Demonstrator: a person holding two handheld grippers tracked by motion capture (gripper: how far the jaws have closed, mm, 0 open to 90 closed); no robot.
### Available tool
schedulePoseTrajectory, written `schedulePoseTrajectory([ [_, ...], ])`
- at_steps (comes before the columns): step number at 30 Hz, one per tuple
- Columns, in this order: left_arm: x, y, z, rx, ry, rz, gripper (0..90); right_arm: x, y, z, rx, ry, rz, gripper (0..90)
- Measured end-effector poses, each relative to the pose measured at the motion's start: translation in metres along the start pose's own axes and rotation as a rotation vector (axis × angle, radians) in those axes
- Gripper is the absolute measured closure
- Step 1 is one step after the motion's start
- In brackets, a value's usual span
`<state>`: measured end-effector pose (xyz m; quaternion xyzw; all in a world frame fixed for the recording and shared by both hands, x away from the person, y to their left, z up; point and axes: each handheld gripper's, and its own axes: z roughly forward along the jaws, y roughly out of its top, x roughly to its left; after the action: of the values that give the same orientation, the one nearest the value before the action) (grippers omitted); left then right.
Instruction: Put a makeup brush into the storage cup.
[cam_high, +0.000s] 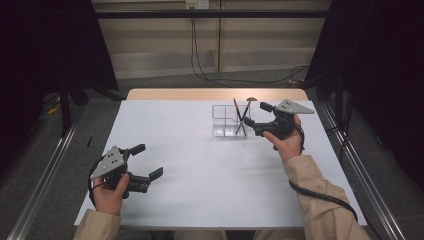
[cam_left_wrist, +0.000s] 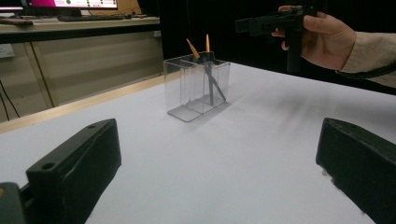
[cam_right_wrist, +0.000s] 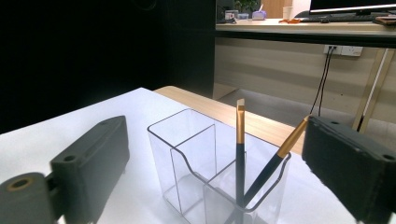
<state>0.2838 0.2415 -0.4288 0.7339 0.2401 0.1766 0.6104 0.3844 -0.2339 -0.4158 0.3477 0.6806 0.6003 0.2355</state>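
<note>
Work in hand: I read this as handling the two brushes (cam_high: 240, 117) standing in the clear organizer (cam_high: 227, 121); my right tongs (cam_high: 256, 116) are up against that box.

Organizer position: on the desk (cam_high: 200, 170), toward the far edge and right of centre, well short of the far right corner.

Brushes: both stand in one end compartment (cam_right_wrist: 252, 186), the one nearest the right tongs. Dark handles go down, gold ferrules up. One stands near upright with a flat pale tip (cam_right_wrist: 240, 103); the other leans away toward the right jaw. They cross low in the compartment.

Key relation: from the right tongs the brushes lie straight ahead, between the two jaws and slightly below. Their long axes run near vertical, so I judge a grip must close across the shafts from the sides.

Right tongs: wide open, a jaw on either side of the organizer's end, holding nothing. I cannot tell whether a jaw touches the wall.

Left tongs (cam_high: 148, 161): near the front left corner of the desk, wide open, empty, pointed across the desk at the organizer, well apart from it.

Nearer hand: the right, clearly.

Risk, my judgement: the light box may slide or tip if a jaw pushes its wall.
</note>
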Motion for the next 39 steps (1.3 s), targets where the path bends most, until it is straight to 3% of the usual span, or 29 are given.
schedulePoseTrajectory([
  [12,0.000,0.002,0.003,-0.001,-0.005,0.005,0.0,0.005,-0.003,-0.005,0.004,0.031,-0.004,3.8],
  [39,0.001,0.002,0.007,-0.013,-0.022,0.003,0.0,0.005,-0.010,-0.036,-0.003,0.001,0.010,4.0],
])
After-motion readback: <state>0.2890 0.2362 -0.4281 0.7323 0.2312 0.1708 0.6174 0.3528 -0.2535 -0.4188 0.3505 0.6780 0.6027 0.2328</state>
